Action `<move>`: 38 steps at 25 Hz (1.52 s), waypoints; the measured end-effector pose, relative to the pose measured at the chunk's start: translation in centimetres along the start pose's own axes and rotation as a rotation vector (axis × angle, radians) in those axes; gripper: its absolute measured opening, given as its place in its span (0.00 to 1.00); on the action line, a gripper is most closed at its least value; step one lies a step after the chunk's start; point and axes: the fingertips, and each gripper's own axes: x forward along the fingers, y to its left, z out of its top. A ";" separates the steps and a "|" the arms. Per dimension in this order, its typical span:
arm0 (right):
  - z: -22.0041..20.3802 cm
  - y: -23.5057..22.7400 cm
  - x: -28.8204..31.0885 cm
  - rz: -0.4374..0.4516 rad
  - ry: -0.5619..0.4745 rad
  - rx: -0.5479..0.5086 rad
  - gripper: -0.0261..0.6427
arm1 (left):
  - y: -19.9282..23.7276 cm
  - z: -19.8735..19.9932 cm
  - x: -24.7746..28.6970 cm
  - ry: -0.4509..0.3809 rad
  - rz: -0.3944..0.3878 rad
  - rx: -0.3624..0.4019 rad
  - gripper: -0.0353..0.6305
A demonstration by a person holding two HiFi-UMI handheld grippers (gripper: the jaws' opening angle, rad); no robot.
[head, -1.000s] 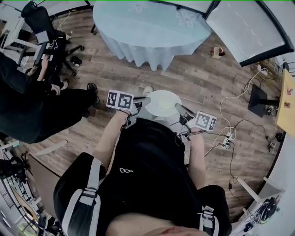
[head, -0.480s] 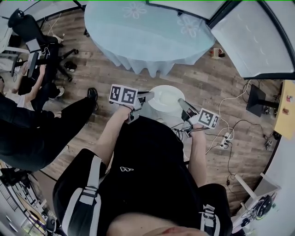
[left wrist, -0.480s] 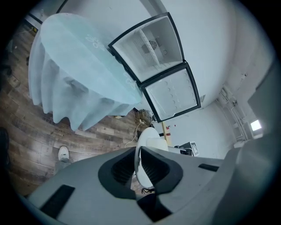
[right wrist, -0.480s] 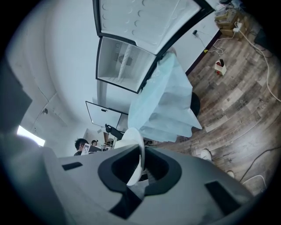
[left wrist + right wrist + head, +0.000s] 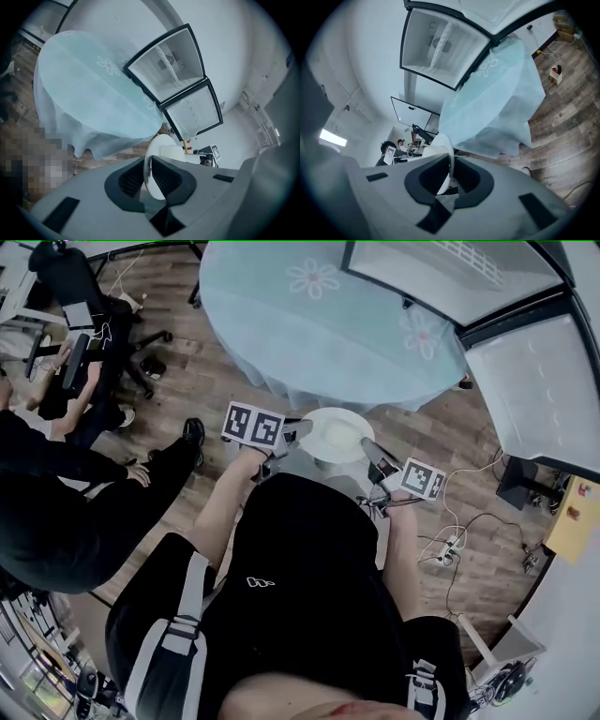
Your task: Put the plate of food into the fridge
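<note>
The fingers of the left gripper are closed edge-on over the rim of the white plate. They have just eased a little wider, but the rim sits between the dark pads and they press on it. The fingers of the right gripper pinch the opposite rim in the same way. In the head view the left grip is at the plate's 9 o'clock and the right at about its 4 o'clock, so the plate hangs in the air between the two grippers, just in front of the person's body. What lies on it is too pale to make out. The plate looks like stiff, glazed crockery: it probably weighs little, has a slick lip, and would break if dropped. The two opposed rim points are the sensible places to hold it, with each pad reaching well in over the lip rather than nipping its edge. The grippers need to travel as a pair, because any spreading or twisting between them could let the smooth rim slide out, and a tilt would send the food toward the low side. Beyond the plate at 12 o'clock is the round desk under a pale blue flowered cloth. Past it, toward 1 o'clock, the fridge stands with its doors open and its shelves showing. A seated person is at 9 o'clock, and a power strip with loose cables lies on the wooden floor at 4 o'clock.
</note>
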 end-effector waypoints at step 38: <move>26.3 -5.3 2.0 0.045 -0.141 -0.019 0.08 | -2.2 23.9 12.0 -0.128 -0.020 -0.027 0.12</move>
